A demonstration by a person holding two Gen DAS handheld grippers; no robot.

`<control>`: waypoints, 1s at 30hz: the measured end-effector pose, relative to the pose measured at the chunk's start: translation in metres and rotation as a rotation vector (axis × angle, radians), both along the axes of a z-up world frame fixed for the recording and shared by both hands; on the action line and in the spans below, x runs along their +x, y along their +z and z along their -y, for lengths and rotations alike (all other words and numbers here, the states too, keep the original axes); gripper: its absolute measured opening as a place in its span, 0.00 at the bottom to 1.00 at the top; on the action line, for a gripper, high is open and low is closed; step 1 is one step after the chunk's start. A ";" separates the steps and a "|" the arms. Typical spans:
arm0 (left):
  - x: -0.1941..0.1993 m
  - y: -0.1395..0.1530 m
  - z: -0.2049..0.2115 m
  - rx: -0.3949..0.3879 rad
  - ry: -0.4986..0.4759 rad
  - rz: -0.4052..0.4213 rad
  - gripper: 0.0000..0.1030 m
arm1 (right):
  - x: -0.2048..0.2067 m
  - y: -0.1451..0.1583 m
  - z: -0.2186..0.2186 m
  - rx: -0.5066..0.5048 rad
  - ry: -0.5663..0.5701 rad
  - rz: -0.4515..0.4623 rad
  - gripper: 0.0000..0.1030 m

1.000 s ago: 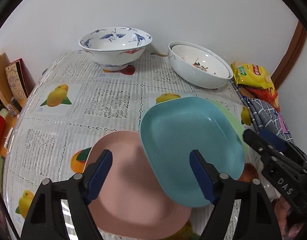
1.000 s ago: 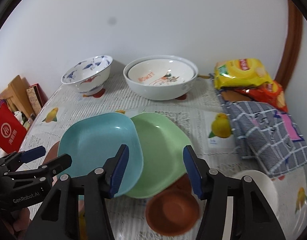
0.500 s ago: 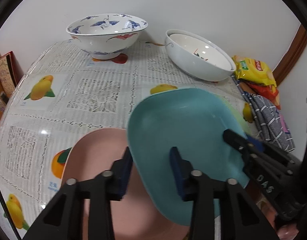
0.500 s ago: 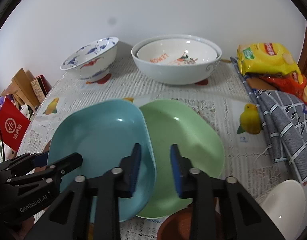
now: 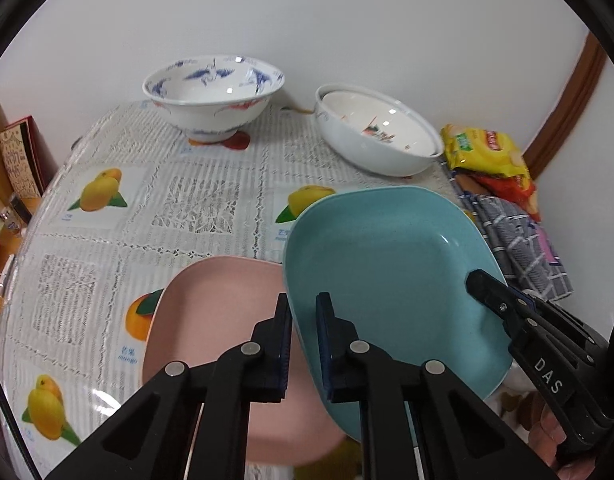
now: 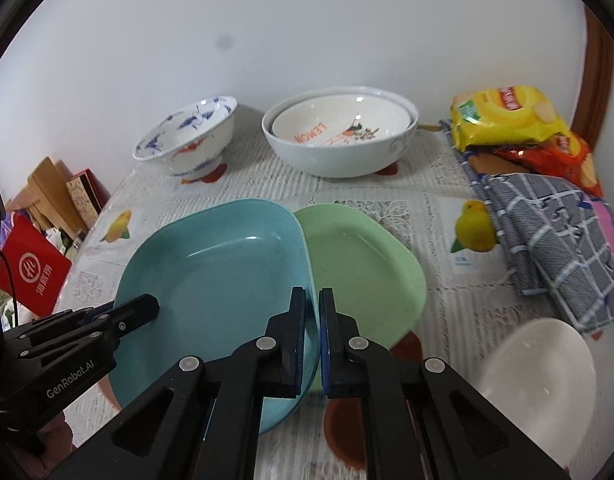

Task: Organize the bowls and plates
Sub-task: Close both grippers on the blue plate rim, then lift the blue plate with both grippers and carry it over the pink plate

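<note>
Both sets of jaws clamped on opposite rims of the teal plate (image 6: 211, 276), left gripper (image 5: 303, 344) near the pink plate (image 5: 211, 320), right gripper (image 6: 313, 336) beside the green plate (image 6: 363, 268), probably for level two-handed carrying over the tabletop (image 5: 203, 200).

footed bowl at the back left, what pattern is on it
White with blue birds and a little red, on the footed bowl; the left wrist view shows it best.

Black grippers (image 5: 304, 344); blue pads (image 6: 323, 332); silver screws
</note>
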State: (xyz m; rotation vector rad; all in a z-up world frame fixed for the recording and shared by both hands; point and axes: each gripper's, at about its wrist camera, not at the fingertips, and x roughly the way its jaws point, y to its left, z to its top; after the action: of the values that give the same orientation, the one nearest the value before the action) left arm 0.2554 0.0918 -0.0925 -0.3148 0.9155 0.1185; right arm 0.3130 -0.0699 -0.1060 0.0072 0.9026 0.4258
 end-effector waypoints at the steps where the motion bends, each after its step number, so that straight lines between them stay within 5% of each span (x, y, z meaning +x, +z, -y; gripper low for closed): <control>1: -0.005 0.006 0.001 0.000 -0.003 0.011 0.12 | -0.007 0.007 0.004 0.010 -0.004 0.008 0.06; 13: -0.064 0.064 0.018 0.015 -0.025 0.106 0.11 | -0.074 0.070 0.028 0.053 -0.059 0.085 0.05; 30: -0.115 0.098 0.017 0.036 -0.008 0.173 0.10 | -0.128 0.107 0.033 0.108 -0.070 0.141 0.04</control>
State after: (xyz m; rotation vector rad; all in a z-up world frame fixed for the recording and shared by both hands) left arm 0.1408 0.0746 0.0058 -0.2834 0.7424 0.0986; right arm 0.1850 -0.1031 0.0007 0.1067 0.7378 0.4040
